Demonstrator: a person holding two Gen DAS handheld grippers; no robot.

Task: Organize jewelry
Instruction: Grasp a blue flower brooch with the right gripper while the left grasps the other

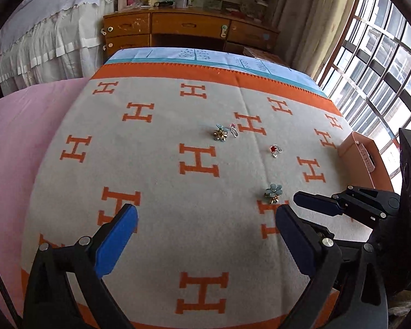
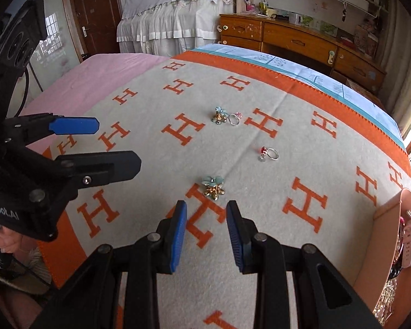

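Grey wool blanket [image 1: 156, 170] with orange H letters and an orange border covers the bed, a pink sheet [image 1: 19, 126] at 9 o'clock, a wooden desk [image 1: 189, 27] at 12 and a barred window [image 1: 383, 63] at 2. Four jewelry pieces lie on it: a near flower brooch [image 2: 213, 187], a red-stone ring [image 2: 268, 153], and a far flower brooch [image 2: 219, 115] beside a pink-stone ring [image 2: 235, 118]. Left gripper [image 1: 205, 235] has its jaws wide apart and empty; right gripper [image 2: 207, 233] has its jaws narrowly parted, holding nothing, just short of the near brooch, with a peach box [image 2: 386, 211] at 3 o'clock.

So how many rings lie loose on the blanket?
2: a silver pink-stone ring touching the far blue flower clip; a silver red-stone ring alone, mid-blanket. The box may hide more.
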